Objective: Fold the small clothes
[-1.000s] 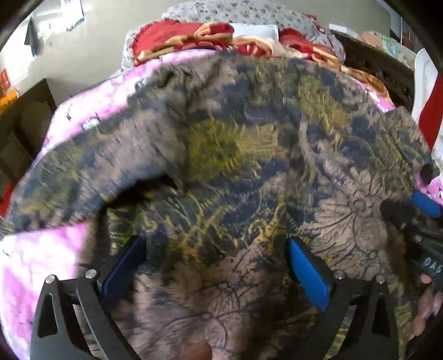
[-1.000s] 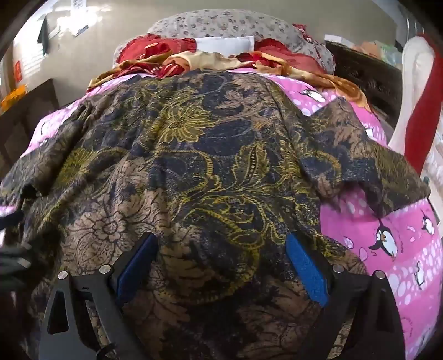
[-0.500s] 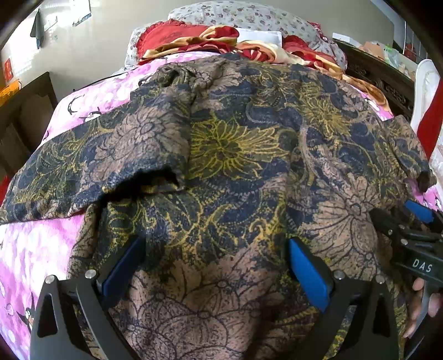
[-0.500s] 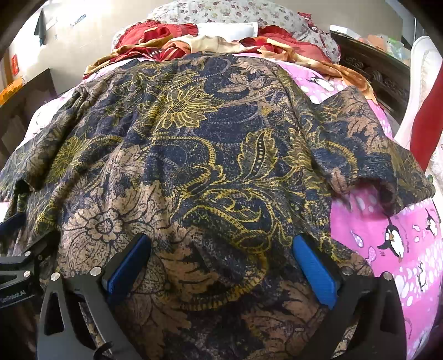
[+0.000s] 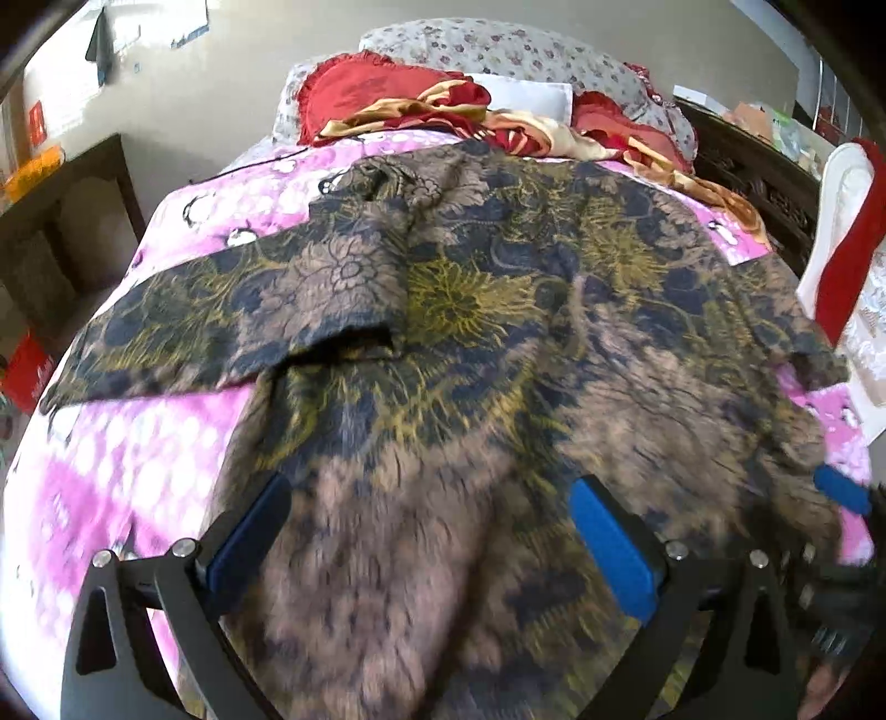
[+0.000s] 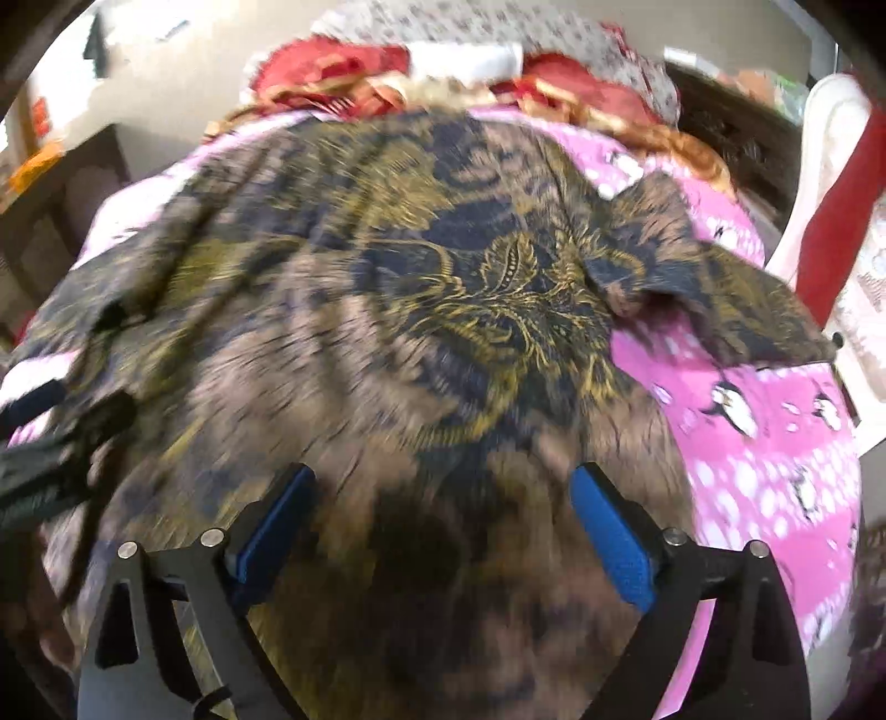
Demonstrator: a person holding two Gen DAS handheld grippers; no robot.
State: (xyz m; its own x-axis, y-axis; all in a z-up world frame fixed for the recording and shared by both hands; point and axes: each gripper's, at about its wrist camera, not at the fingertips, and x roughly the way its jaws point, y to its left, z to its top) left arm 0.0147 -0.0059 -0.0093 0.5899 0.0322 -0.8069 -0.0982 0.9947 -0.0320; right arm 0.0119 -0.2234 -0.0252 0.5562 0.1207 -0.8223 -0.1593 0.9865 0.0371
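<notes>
A batik-patterned shirt is spread over the pink penguin-print sheet of the bed, its collar toward the pillows at the head end and its hem drawn to the foot edge, where both tools are placed. One short sleeve is laid out toward the bed's left edge; the other sleeve is seen toward the right edge, its cuff partly curled under.

The left hand-held gripper is seen with its blue pads spread wide, and cloth is draped across the gap between them; whether any fabric is caught cannot be told. The right hand-held gripper is likewise spread, with the hem bunched between and over its fingers. Both views are smeared near the hem, so the fabric's exact lie there cannot be read.

Several risks are judged from this. If the pads are pressed together on a bunch rather than a single edge, several layers may be taken and a crooked fold produced. If the two tools are not lifted evenly, the shirt may be skewed and its sleeves dragged out of line. The curled right cuff may be trapped inside the fold as a crease. A thin, slippery cloth may slide out of a shallow pinch, and the sheet beneath may be picked up with it.
</notes>
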